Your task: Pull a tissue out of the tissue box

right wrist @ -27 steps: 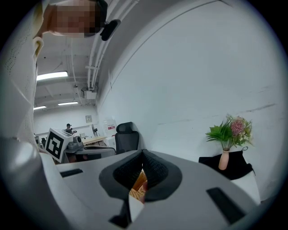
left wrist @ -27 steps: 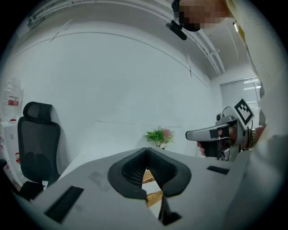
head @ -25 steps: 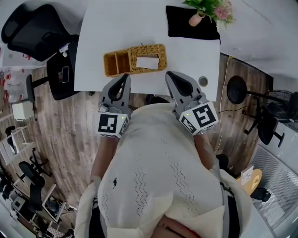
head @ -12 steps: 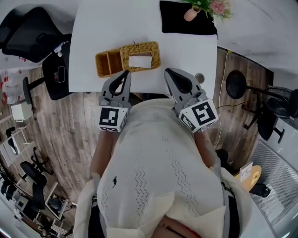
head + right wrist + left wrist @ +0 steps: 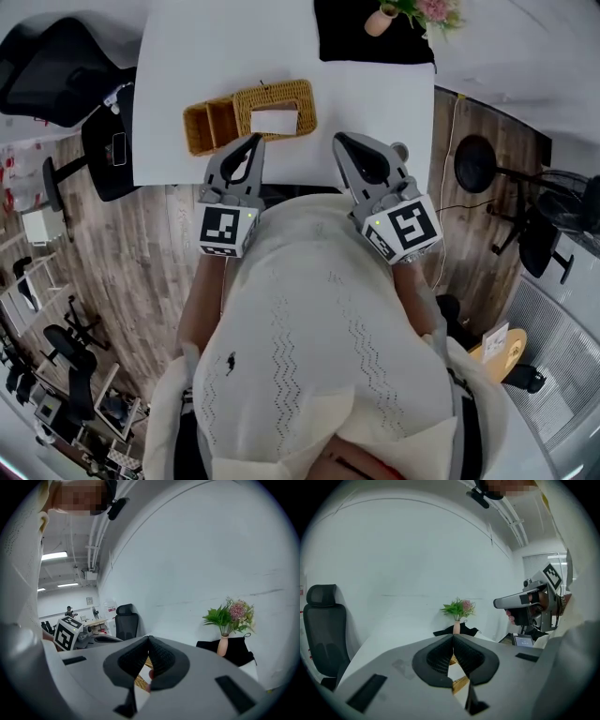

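A woven wicker tissue box (image 5: 274, 97) stands on the white table (image 5: 375, 98), a white tissue (image 5: 273, 120) showing in its top slot. Joined to its left end is a wicker holder with two compartments (image 5: 207, 127). My left gripper (image 5: 254, 140) hovers at the table's near edge, just short of the box, jaws shut and empty. My right gripper (image 5: 339, 139) is level with it, to the right of the box, also shut and empty. In the left gripper view the pads (image 5: 440, 656) meet, with wicker (image 5: 460, 684) glimpsed below. The right gripper view shows its pads (image 5: 161, 660) closed too.
A black cloth (image 5: 403, 42) with a vase of flowers (image 5: 380, 21) lies at the table's far right. A small round object (image 5: 400, 150) sits at the near right edge. Black office chairs (image 5: 56, 56) stand left of the table; a fan base (image 5: 476, 169) stands on the floor right.
Both grippers have edged forward to the table's near edge, staying shut. The box sits slightly farther left and higher in the head view.
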The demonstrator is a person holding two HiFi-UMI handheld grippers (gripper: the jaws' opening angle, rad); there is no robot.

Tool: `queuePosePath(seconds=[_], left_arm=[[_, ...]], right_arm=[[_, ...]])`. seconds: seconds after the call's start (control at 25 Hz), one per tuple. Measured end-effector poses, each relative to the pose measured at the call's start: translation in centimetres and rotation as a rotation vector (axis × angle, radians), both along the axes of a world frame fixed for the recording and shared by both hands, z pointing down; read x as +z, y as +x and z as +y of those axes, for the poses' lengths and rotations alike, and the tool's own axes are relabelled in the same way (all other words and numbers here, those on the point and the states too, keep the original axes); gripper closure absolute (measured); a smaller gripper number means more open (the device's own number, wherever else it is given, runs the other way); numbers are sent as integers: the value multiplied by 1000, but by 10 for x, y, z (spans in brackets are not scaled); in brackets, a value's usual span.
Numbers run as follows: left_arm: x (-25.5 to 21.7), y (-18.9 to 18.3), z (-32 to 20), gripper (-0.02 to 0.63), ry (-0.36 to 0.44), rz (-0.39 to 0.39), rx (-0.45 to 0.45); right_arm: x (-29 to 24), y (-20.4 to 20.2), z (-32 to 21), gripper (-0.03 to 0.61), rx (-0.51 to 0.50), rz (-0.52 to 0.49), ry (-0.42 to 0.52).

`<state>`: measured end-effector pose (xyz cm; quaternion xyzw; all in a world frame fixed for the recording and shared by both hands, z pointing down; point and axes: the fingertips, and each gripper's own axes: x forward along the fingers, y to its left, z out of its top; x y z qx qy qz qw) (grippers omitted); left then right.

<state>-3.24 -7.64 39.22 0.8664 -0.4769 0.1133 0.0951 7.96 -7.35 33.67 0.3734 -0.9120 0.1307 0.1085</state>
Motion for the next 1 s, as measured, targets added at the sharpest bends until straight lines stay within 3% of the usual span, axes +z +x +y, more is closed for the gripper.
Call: queuePosePath(seconds=[1.0], left_arm=[[91,5,-1,598,-165,-152,66]], right_arm=[[25,-23,6,577,-82,35,-71]])
